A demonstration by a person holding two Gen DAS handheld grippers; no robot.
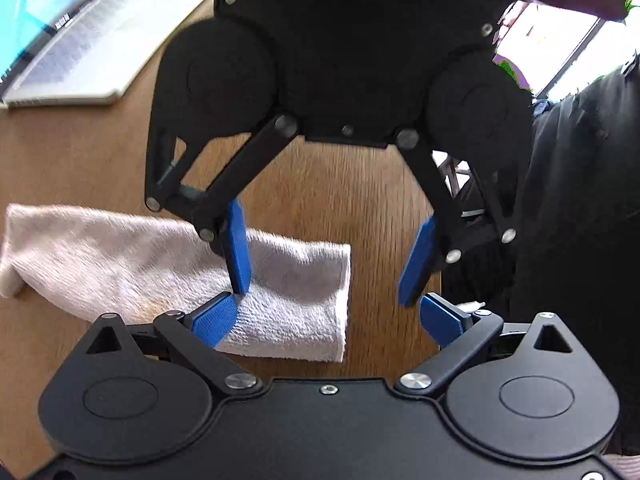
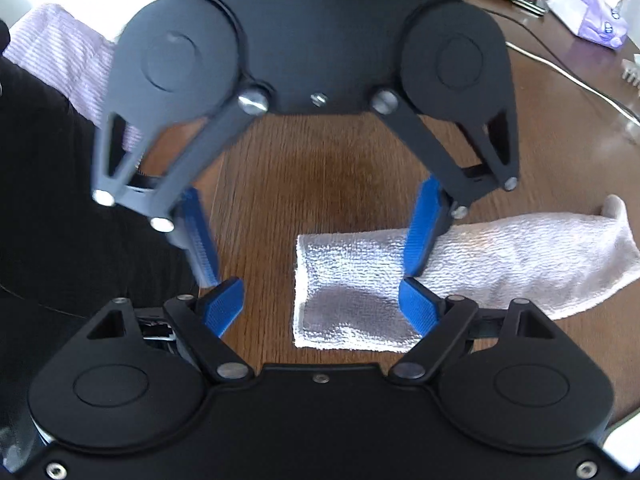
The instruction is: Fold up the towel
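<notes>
Between the blue pads of the left gripper lies bare wood and the squared end of the towel; its jaws stand wide apart and clamp nothing; one pad hangs over the towel's nap, though whether it touches the cloth cannot be told; the other pad sits out over the table's edge, beside dark clothing. Facing it, tip nearly to tip, is the right gripper, pointed steeply down; its jaws are likewise spread wide with nothing pressed between them; one of its fingers stands over the towel and the other over bare wood.

Outward from the two claws, the towel is a white terry strip, folded along its length and lying flat on the wooden table; its squared end sits under the meeting fingertips, with the layered edges showing there; the rest runs away to the side, and the far end is bunched and rounded, with a small corner sticking out.

Farther off on the table, the left wrist view shows an open laptop with a lit screen, well apart from the towel; the right wrist view shows a white cable curving across the wood, a purple and white packet near the far rim, and a pale striped cloth beside the person's dark clothing.
</notes>
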